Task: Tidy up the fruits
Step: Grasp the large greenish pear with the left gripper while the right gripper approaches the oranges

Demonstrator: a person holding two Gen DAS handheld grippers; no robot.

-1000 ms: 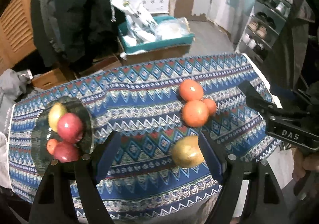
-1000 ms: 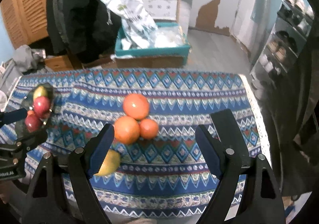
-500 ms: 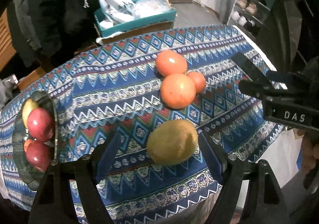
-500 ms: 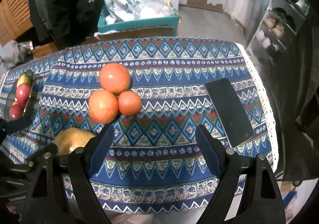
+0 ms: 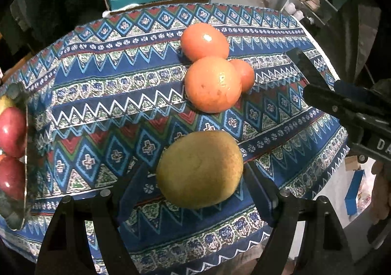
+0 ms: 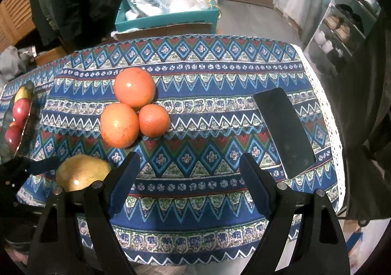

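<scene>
Yellow fruit (image 5: pixel 200 169) sits between the wide left gripper (image 5: pixel 195 184); right gripper (image 6: pixel 189 177) wide, empty

The worktop (image 6: pixel 220 108) is covered by matt woven patterned cloth. Glossy, lightly dimpled skin is noted on the oranges (image 5: pixel 212 84). A duller, finely speckled skin is shown by the yellow-green fruit (image 5: pixel 199 170). The red apples (image 5: pixel 11 128) are smooth and shiny.
</scene>
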